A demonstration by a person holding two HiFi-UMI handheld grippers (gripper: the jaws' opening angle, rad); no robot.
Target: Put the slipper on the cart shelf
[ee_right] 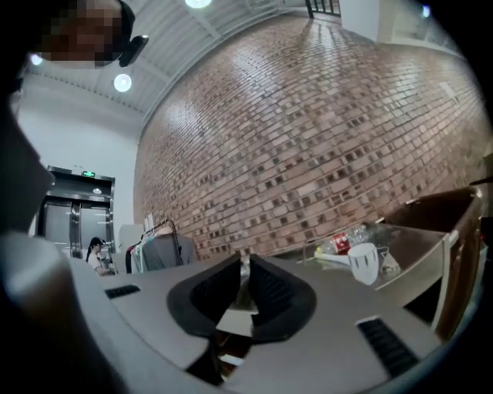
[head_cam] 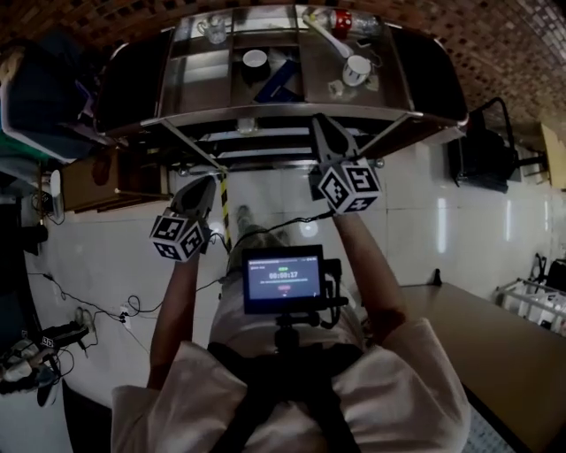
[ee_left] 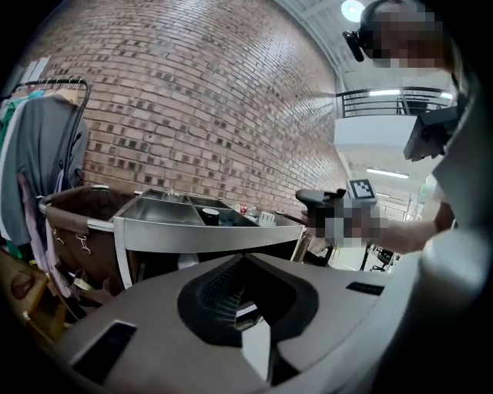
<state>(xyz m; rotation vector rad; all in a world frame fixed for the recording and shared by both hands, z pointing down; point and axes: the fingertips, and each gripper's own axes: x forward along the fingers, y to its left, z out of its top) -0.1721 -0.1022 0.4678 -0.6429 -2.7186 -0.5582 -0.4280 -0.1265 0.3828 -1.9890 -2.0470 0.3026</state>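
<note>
A steel cart stands in front of me, with a tray top and slatted lower shelves. I see no slipper plainly in any view. A pale shape under the cart top is too dim to name. My left gripper hangs low at the cart's left front, its jaws shut and empty. My right gripper points at the cart's front rim. Its jaws are all but shut, a thin slit between the pads and nothing in it.
The tray top holds a white cup, a red-labelled bottle, a dark cup and a glass. Dark bags hang on both cart ends. A clothes rack stands left, a wooden table right, and cables lie on the floor.
</note>
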